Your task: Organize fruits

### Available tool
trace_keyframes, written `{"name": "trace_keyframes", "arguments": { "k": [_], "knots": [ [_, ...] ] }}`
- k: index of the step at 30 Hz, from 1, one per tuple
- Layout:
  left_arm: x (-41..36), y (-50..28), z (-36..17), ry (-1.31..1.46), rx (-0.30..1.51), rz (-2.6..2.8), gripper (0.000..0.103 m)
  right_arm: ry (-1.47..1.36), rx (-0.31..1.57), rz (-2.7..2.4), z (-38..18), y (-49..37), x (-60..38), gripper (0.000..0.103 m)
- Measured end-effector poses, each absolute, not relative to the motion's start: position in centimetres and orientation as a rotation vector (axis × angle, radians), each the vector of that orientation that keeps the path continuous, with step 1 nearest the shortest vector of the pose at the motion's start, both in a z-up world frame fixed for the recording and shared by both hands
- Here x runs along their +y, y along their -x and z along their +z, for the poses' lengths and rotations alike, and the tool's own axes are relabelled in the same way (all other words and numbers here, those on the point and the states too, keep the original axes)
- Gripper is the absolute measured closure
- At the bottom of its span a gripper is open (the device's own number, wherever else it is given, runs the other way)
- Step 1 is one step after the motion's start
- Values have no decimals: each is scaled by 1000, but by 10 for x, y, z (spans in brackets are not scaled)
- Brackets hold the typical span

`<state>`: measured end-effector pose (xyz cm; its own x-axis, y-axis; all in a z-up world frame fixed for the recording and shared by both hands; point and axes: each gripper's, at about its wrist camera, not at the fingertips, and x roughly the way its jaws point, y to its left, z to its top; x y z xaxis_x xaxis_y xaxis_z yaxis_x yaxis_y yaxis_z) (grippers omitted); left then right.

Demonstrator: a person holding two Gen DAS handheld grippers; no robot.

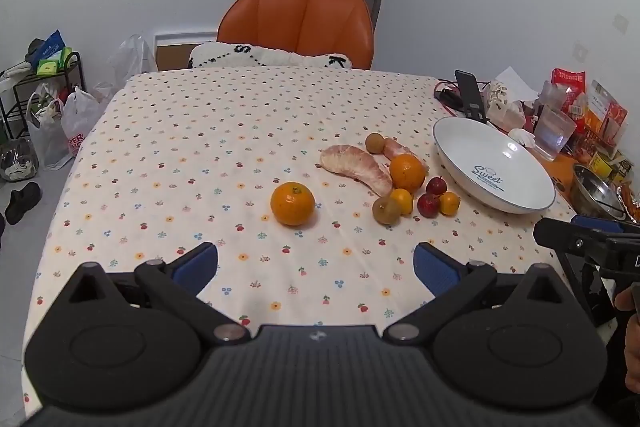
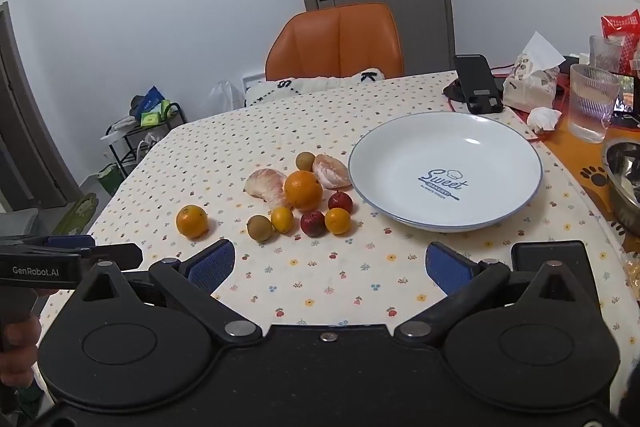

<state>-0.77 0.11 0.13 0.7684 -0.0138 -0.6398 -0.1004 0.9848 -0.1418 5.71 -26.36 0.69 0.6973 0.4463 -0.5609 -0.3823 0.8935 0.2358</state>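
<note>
Left wrist: shoe (image 1: 22, 202) visible.

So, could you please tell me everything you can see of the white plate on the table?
The white plate is round and shallow, glossy like glazed ceramic, with a thin blue line round its rim. Dark blue lettering reading "Sweet", with smaller print beneath, sits in its well. It is empty and lies flat on the floral tablecloth, right of the fruit cluster. The nearest fruits, a pomelo segment and a small red fruit, lie close to its left edge. Neither hand-held gripper touches it.
</note>
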Motion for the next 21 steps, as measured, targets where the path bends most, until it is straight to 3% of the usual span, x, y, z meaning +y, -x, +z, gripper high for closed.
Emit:
{"name": "trace_keyframes", "arguments": {
  "k": [21],
  "knots": [
    [-2, 0, 4, 159, 688, 44, 0, -114, 645, 504, 14, -61, -265, 0]
  ]
}}
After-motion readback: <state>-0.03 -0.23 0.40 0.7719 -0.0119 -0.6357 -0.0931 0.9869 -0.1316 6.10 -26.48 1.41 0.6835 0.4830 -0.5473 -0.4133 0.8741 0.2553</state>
